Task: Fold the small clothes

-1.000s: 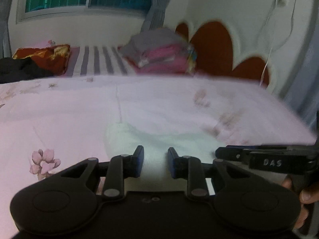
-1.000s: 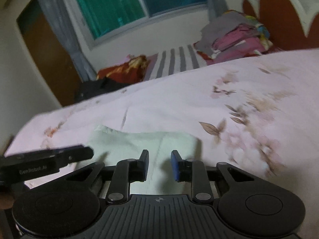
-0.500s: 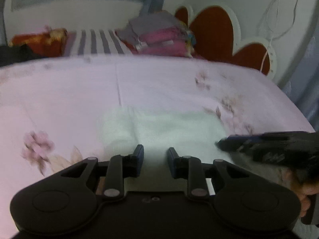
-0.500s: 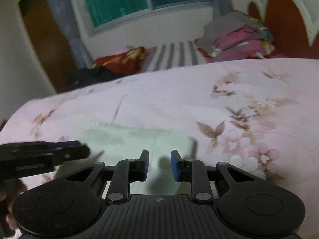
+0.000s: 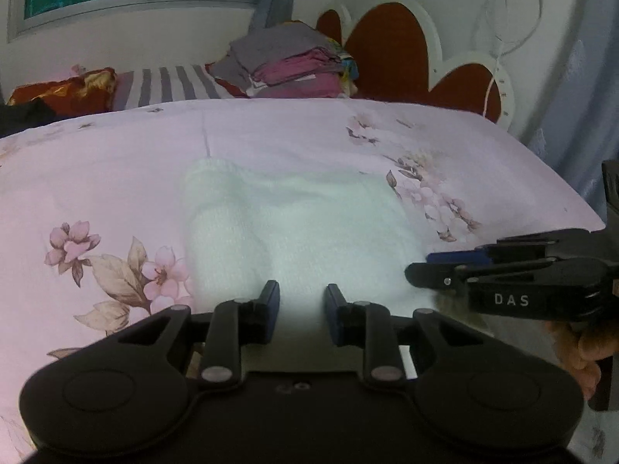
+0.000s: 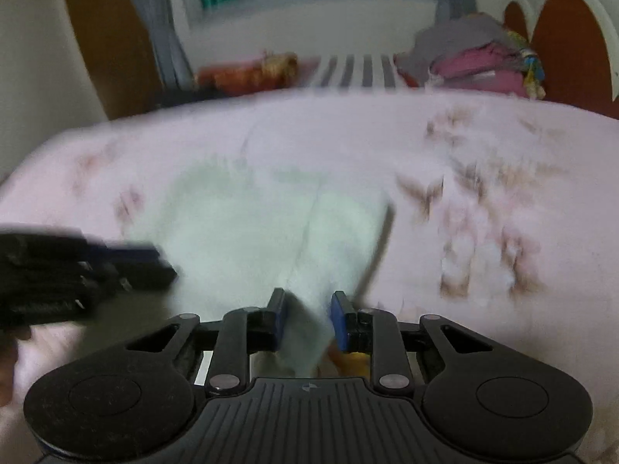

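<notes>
left tongs [image 5: 298,311]: lower centre of the left view, fingers apart, nothing between them, above the near edge of the pale green cloth [image 5: 294,232]. right tongs [image 6: 307,319]: lower centre of the right view, fingers apart, a raised fold of the cloth between them; contact cannot be confirmed through the blur. the cloth lies mostly flat at the centre of both views on the pink flowered bedspread [image 5: 116,178]. stack of folded clothes [image 5: 290,65]: upper centre, at the far end of the bed beside the red headboard [image 5: 390,54].
</notes>
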